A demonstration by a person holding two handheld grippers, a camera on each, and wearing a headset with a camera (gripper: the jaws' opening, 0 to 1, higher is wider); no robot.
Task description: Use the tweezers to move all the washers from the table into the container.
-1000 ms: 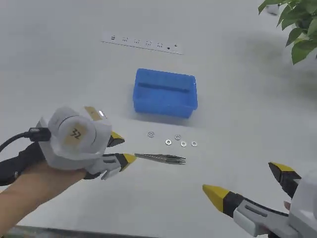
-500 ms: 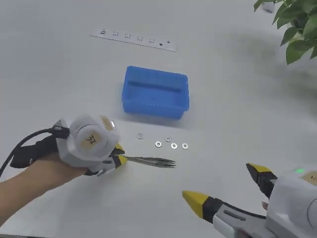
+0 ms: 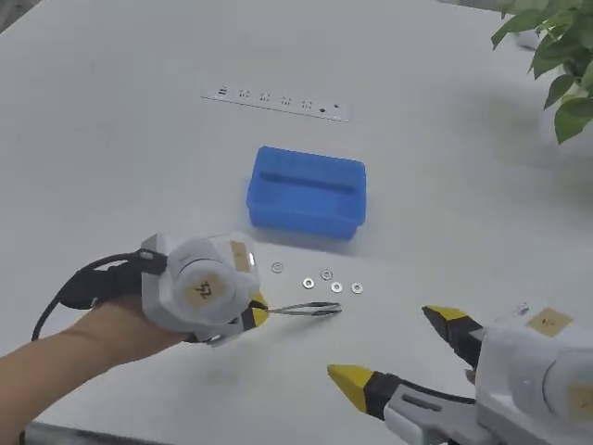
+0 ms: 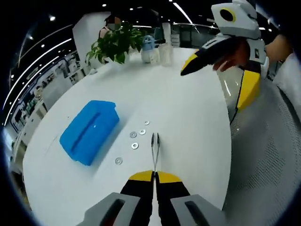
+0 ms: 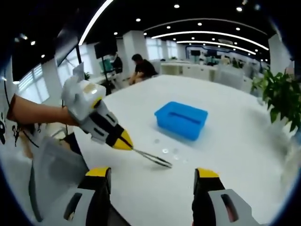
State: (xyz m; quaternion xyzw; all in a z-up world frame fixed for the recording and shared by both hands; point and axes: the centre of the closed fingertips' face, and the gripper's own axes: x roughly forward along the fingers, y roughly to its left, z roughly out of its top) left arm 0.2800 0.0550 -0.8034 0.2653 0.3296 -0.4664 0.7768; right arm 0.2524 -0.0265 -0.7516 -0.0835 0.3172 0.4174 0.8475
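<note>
My left gripper (image 3: 254,313) is shut on the back end of the metal tweezers (image 3: 308,309), whose tips point right, just short of several small washers (image 3: 326,275) scattered on the white table. The left gripper view has the tweezers (image 4: 154,149) running straight out from the closed jaws, with the washers (image 4: 135,146) to the left of the tips. The blue container (image 3: 308,191) sits beyond the washers. My right gripper (image 3: 394,348) hovers open at the lower right, holding nothing; its own view looks at the tweezers (image 5: 153,158) and the container (image 5: 181,119).
A white power strip (image 3: 278,100) lies behind the container. A green plant (image 3: 556,56) stands at the far right corner. In the right gripper view a person sits at a far desk, and a mesh chair stands at the left.
My left gripper's jaws, open beside the tweezers' handle a second ago, have shut on it. The right gripper has drifted slightly left; the camera shifted too.
</note>
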